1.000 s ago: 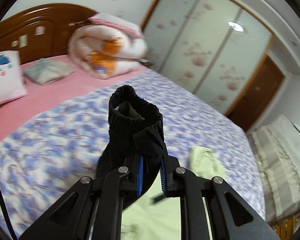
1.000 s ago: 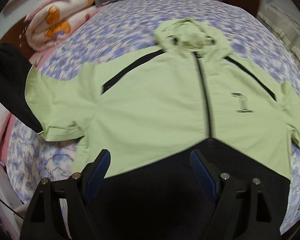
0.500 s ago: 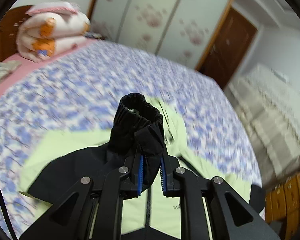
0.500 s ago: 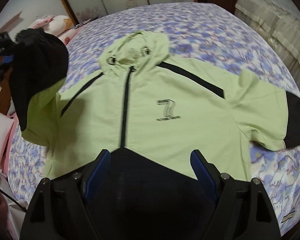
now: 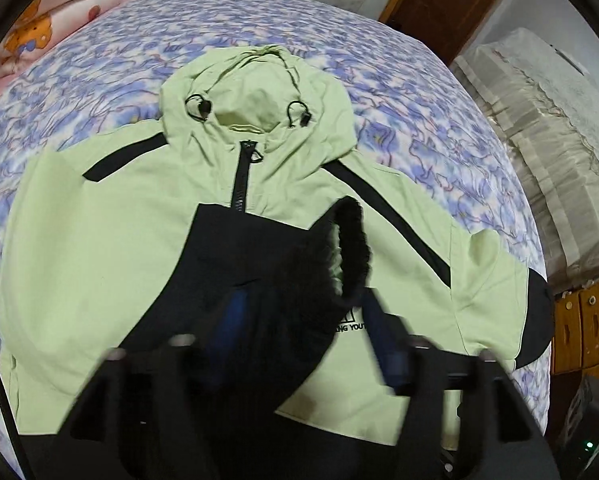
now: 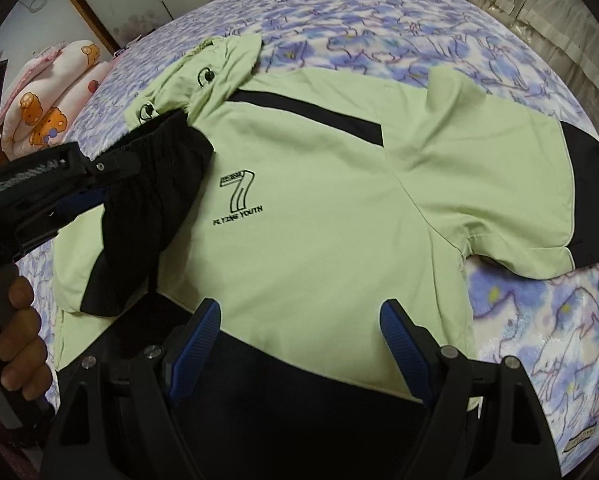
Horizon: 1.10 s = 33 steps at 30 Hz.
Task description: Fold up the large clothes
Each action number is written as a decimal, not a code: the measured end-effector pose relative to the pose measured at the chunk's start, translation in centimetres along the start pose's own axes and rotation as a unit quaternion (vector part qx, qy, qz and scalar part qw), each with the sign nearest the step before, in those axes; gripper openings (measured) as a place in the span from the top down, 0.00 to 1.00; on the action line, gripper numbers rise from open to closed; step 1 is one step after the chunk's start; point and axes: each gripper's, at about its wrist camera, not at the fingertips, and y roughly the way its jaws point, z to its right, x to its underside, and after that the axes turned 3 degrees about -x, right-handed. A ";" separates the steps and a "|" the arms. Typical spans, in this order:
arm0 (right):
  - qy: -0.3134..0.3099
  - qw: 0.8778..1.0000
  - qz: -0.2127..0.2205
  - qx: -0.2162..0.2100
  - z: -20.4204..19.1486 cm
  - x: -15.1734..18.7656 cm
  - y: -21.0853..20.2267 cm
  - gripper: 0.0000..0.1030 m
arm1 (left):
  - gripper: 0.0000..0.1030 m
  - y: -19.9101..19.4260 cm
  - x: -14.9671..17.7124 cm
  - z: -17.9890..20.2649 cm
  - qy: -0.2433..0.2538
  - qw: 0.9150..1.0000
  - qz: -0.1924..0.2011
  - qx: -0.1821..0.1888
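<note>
our left gripper [image 5: 303, 320] has just been opening, the black sleeve cuff [image 5: 339, 248] loose between its jaws; our right gripper [image 6: 299, 336] gapes empty over the green jacket [image 6: 339, 208] on the floral bedspread [image 6: 379, 12], rolled quilt [image 6: 51, 92] beyond.

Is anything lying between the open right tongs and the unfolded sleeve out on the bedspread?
Nothing visible does. The right tongs hang open over the jacket hem, and the unfolded sleeve lies flat on the bedspread, with only smooth jacket fabric between them. The folded sleeve lies on the other side.
</note>
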 end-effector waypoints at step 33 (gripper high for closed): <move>0.135 0.987 -0.045 -0.074 -2.5 -5.0 6.7 0.72 | 0.45 -4.5 7.0 -28.2 -0.132 0.953 -0.078 -0.261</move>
